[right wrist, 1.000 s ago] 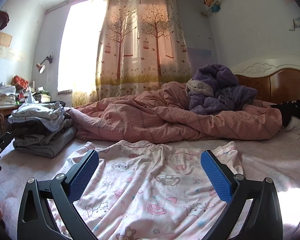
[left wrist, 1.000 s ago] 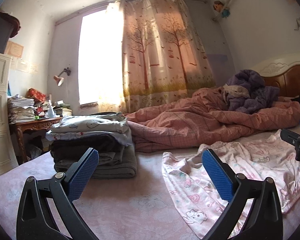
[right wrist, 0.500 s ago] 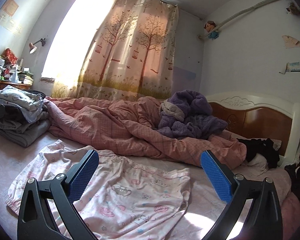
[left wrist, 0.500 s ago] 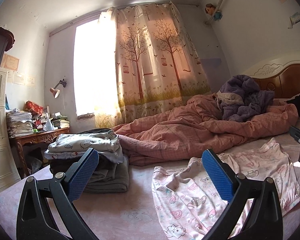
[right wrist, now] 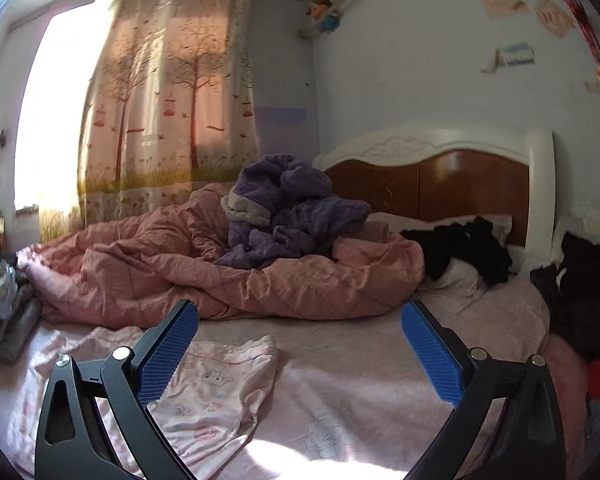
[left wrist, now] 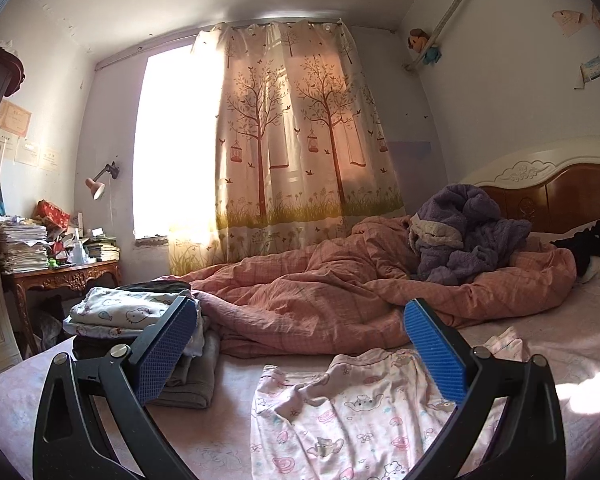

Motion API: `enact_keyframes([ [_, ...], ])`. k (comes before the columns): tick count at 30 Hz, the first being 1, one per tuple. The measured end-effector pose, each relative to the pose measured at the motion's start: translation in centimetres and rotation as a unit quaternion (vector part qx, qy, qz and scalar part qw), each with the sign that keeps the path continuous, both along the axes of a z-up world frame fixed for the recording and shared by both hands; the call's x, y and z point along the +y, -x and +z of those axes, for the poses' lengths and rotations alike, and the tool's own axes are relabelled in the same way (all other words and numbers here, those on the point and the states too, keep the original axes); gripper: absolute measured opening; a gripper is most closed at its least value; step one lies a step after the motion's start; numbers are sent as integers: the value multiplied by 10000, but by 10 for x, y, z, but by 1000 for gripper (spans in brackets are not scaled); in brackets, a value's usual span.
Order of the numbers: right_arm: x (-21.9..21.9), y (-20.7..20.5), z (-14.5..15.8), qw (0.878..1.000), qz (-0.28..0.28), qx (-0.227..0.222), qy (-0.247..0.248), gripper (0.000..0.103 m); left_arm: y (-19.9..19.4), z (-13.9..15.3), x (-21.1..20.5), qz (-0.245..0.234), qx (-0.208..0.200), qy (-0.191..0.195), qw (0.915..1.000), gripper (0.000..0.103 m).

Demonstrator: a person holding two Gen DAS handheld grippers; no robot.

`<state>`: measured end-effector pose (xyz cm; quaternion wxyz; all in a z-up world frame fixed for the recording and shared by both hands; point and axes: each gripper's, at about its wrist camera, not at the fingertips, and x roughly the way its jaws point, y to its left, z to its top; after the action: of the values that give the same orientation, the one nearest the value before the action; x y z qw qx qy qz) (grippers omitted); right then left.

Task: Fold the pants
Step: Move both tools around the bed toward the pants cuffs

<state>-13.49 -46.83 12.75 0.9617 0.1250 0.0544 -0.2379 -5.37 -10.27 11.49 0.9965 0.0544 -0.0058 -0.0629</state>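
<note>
Both tools raised and swung right, jaws wide, one pants (left wrist: pixel 364 412) flat, one folded stack (left wrist: pixel 136 316)

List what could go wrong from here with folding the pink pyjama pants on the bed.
1. The pants lie rumpled, with creases near the waistband; folded as they lie, the wrinkles may get pressed in.
2. Both the left gripper and the right gripper are open above the bed; a pinch could catch the pink bedsheet along with the fabric.
3. The pink quilt is bunched close behind the pants, leaving little room to spread them.
</note>
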Motion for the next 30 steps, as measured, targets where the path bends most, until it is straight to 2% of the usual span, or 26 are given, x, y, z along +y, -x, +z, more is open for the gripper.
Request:
enact_keyframes([
  [3,-43,16,13,9987,-147,-187,-446,98,7,9,-8,-25,-170,-112,9998,103],
  [5,-59,23,27,9990,-363,-156,-207,98,10,17,-12,-25,-268,-143,9995,103],
  [7,-63,21,40,9993,-320,-5,170,98,9,25,-13,-119,-197,10,9997,103],
  [9,-62,17,46,9994,-193,65,283,98,2,30,-15,-317,122,320,9989,103],
  [13,-72,6,38,9984,542,-2,-176,93,-11,15,-24,-728,773,807,9911,103],
  [15,-75,4,27,9961,765,-94,-434,91,-16,-6,-36,-857,983,840,9879,95],
  [18,-77,5,7,9892,1244,-165,-759,88,-26,-41,-61,-1003,1407,472,9838,69],
  [20,-75,9,-6,9873,1389,-209,-741,86,-33,-64,-78,-1348,1926,149,9719,39],
  [21,-71,11,-14,9874,1403,-248,-682,85,-34,-72,-82,-1493,2105,58,9661,34],
  [23,-67,14,-28,9896,1294,-249,-574,85,-28,-88,-90,-1805,2377,-126,9543,32],
  [25,-59,11,-41,9912,1177,-103,-588,85,-17,-99,-97,-1969,2517,-352,9469,31],
  [28,-54,2,-64,9894,1223,101,-772,82,-2,-105,-105,-2312,2627,-453,9357,30],
  [30,-53,-7,-75,9873,1274,232,-925,82,7,-112,-114,-2648,2819,-583,9203,30],
])
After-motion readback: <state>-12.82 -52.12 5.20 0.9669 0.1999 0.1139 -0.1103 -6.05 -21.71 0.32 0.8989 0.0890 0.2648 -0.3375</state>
